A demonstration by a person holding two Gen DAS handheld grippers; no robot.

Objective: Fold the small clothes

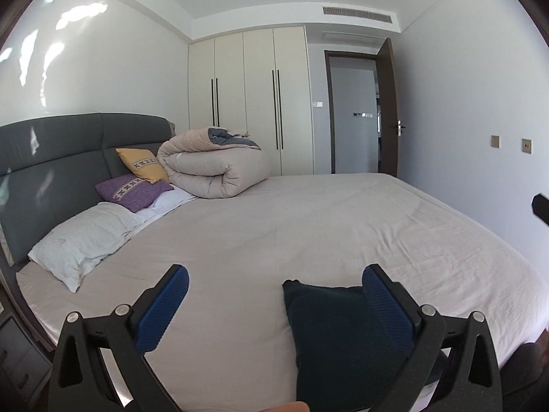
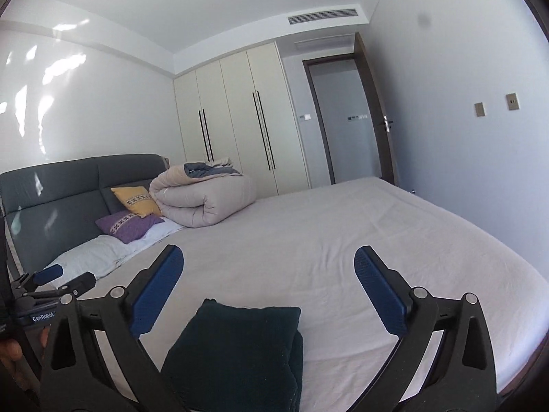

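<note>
Lying folded at lower centre of the right view, near the bed's point(image 2: 326, 240) front edge: dark cloth point(image 2: 236, 346), apparently doubled already, though its near end is cut off. Hovering wide and empty just above it, right gripper point(image 2: 267, 292). Hanging wide and empty too, left gripper point(image 1: 274, 304), cloth at lower right. Pinching both far corners squarely before folding, keeping edges matched. Farther up-left, pillows point(image 2: 103, 254) and duvet point(image 2: 202, 199).

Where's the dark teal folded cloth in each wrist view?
Left wrist: dark teal folded cloth lies bottom centre-right on the bed, partly behind the right finger of the open left tongs.
Right wrist: bottom centre, between the open right tongs.
Shared landmark: rolled beige duvet.
</note>
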